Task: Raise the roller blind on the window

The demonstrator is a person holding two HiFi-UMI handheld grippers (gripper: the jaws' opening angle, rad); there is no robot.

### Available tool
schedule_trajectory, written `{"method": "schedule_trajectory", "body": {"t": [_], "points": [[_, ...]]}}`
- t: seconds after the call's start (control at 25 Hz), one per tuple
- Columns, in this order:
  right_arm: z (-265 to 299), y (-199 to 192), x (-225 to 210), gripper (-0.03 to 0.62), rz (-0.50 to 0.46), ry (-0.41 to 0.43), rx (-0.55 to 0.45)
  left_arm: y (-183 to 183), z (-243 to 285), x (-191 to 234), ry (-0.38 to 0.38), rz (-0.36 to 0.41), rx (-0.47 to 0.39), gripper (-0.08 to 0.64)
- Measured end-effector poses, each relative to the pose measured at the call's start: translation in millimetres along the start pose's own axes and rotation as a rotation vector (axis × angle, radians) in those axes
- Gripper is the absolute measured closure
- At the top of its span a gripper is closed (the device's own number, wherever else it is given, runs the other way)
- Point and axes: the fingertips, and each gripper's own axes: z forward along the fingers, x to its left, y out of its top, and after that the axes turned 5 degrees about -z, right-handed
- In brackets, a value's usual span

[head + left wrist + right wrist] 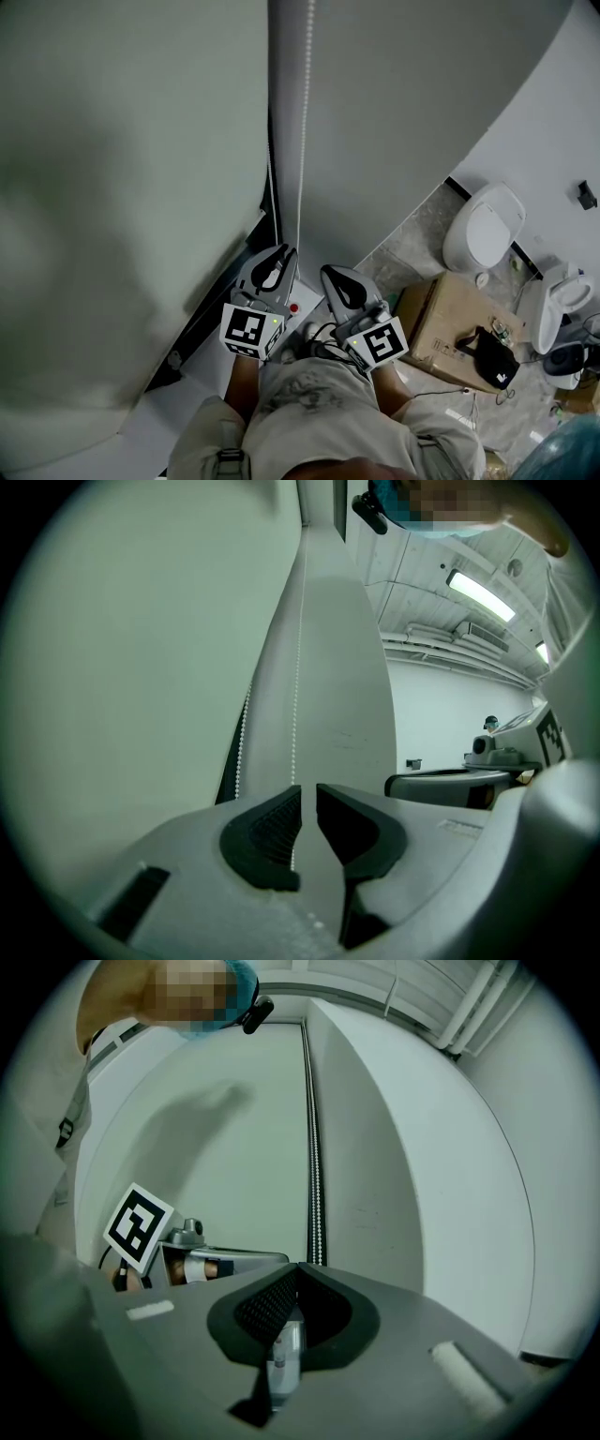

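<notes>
Currently L gripper [308, 797] jaws narrowly apart, one strand of bead chain [297, 696] running through the gap, pads not pressing it. Prob. lined up so a squeeze catches the strand for a haul. 2nd strand hangs free, left of jaws. R gripper [298, 1274] closed tip to tip, nothing seen pinched, parked beside L. Roller blind [122, 187] hangs far down, left of chain; raise barely begun, I judge.

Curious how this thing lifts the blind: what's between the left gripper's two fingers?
The bead chain hangs through the narrow gap between the left gripper's fingers, which stand slightly apart; the left gripper view shows it.
</notes>
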Motion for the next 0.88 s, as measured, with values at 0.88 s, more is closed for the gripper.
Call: {"method": "schedule_trajectory", "body": {"t": [0.88], "points": [[0,-12,-14,0.572,0.022,-0.021,0.043,-1,59,6,-0.018,0.014,0.011,0.423]]}}
